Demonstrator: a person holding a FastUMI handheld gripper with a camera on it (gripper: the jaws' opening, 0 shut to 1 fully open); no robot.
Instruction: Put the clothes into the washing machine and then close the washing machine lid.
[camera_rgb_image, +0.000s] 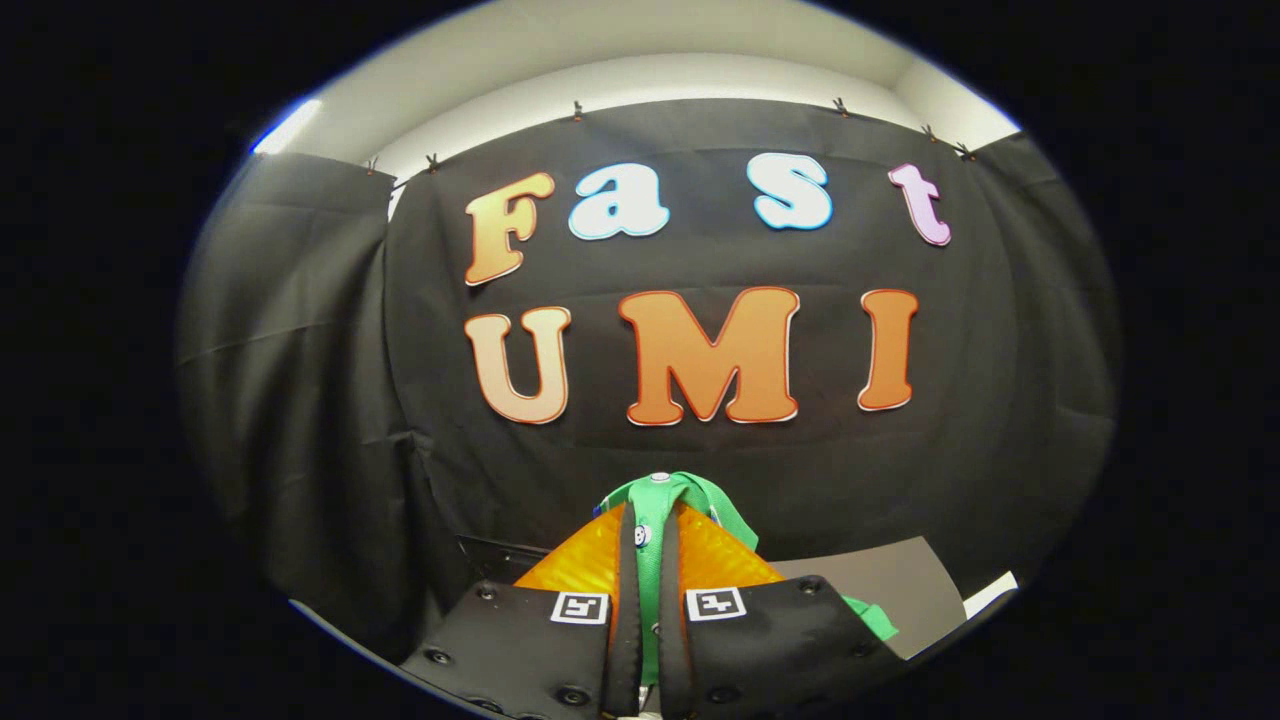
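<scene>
The gripper (648, 535) is clamped on a green garment (655, 500), both orange fingers (578, 565) pressing the cloth between them; it bunches over their tips and trails right. Beyond the garment lies a grey surface (880, 585), then the black cloth wall (330, 400).

Green garment (655, 520) with small white buttons was pinched between closed fingers (632, 560) of tool (650, 545), folded over tips, one corner hanging beside right finger.
</scene>
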